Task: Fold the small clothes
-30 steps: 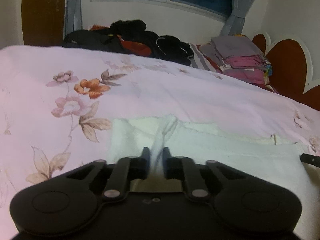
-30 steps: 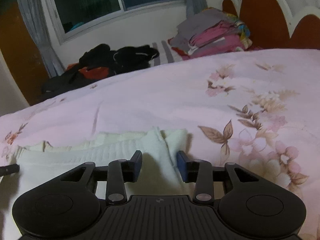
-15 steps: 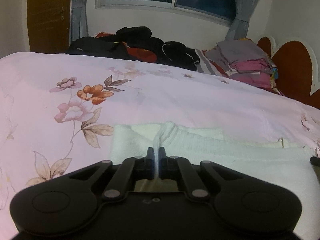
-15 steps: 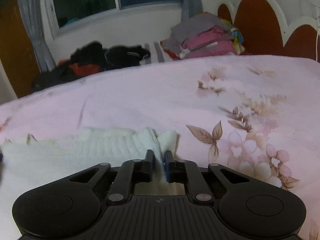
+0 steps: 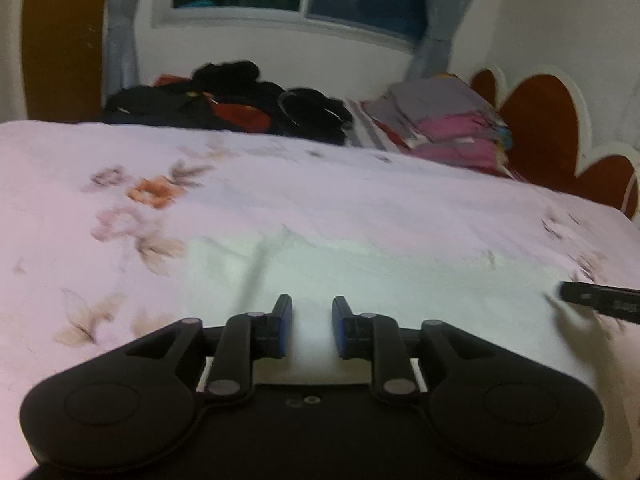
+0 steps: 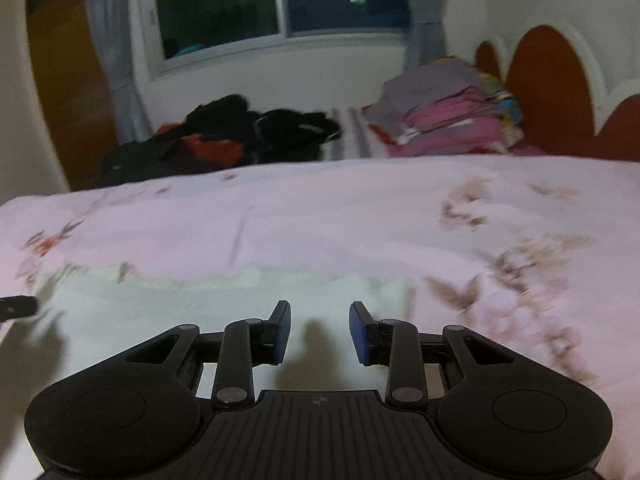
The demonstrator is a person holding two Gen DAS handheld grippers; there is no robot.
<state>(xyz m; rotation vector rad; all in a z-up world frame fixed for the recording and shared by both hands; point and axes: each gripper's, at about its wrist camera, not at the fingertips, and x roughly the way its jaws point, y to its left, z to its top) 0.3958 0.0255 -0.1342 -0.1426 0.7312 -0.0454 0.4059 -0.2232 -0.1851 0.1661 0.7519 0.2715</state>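
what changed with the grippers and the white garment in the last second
Both grippers let go. The left gripper and right gripper, pinching raised folds of the white garment half a second ago, now stand open, and the cloth has dropped flat on the floral bedsheet. The folded stack and dark clothes pile stayed put.

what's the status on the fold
Left gripper open, right gripper open. White garment flat on bedspread, unheld. Nothing in the way.

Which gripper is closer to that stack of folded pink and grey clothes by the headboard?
Right. The right gripper is over the white garment's end toward the folded stack; the left gripper is over its other end, toward the dark clothes pile.
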